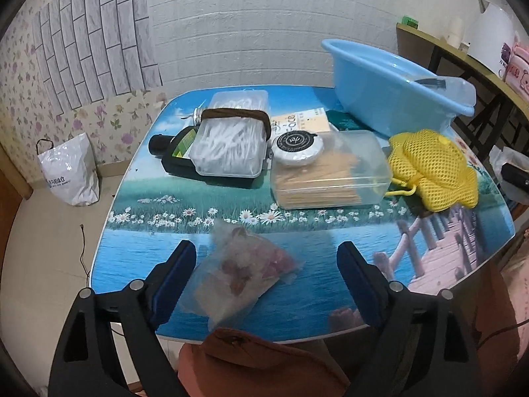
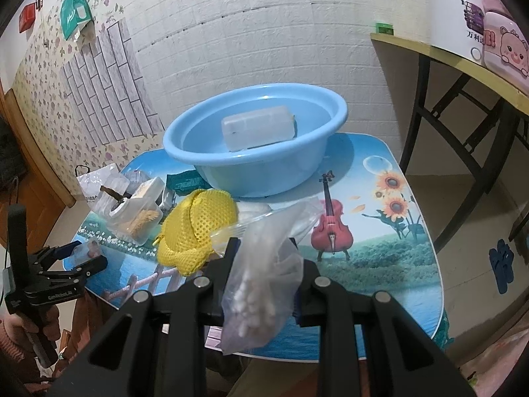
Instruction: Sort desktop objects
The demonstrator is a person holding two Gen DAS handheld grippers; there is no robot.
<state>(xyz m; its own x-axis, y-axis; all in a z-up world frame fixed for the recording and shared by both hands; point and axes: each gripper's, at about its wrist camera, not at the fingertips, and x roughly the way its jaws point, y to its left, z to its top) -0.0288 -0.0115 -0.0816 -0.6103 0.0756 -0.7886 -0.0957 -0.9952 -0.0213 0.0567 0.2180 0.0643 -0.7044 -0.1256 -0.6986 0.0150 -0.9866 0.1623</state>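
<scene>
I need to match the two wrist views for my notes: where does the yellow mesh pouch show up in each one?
Left wrist view: the yellow mesh pouch lies at the right, on the table's far right part, right of the clear box of sticks.
Right wrist view: it sits left of centre, just beyond the camera's own jaws.
Shared landmark: the blue basin stands behind the pouch in both views.
</scene>
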